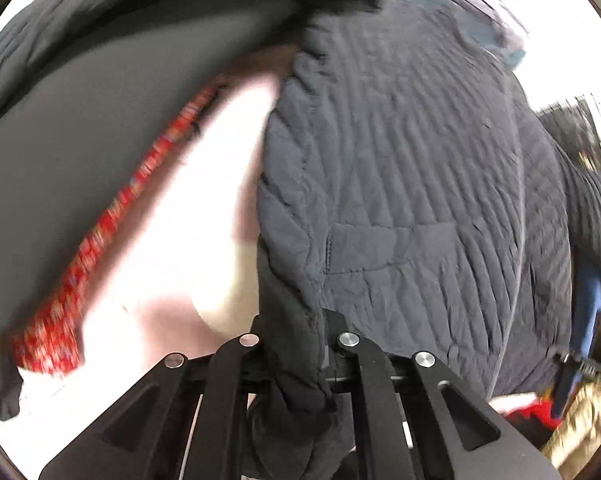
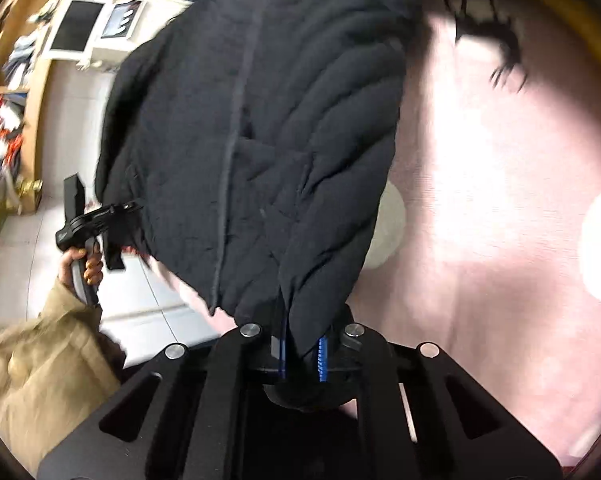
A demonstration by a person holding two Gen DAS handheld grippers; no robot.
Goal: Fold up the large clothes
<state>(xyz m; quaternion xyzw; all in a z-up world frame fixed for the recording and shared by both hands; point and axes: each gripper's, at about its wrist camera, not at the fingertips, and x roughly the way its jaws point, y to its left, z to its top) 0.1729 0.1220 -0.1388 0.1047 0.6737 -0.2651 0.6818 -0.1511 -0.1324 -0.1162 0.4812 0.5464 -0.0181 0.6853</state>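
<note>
the dark navy quilted puffer jacket (image 1: 400,168) hangs lifted between the two grippers, above a pale pink bed cover (image 2: 480,220). the left gripper (image 1: 296,344) has its fingers clamped narrow on a bunched fold of the jacket's hem, with the cloth spilling down between the black arms. the right gripper (image 2: 302,354) also pinches the hem, its blue-ribbed fingers (image 2: 322,360) pressed onto the fabric. in the right wrist view the left gripper shows at the jacket's far edge, held by a hand (image 2: 80,264) in a tan sleeve (image 2: 40,360). a patch pocket (image 1: 388,248) faces the left camera. a red patterned strip (image 1: 100,248) runs along a dark grey cloth (image 1: 80,140) beside the pink cover, blurred.
</note>
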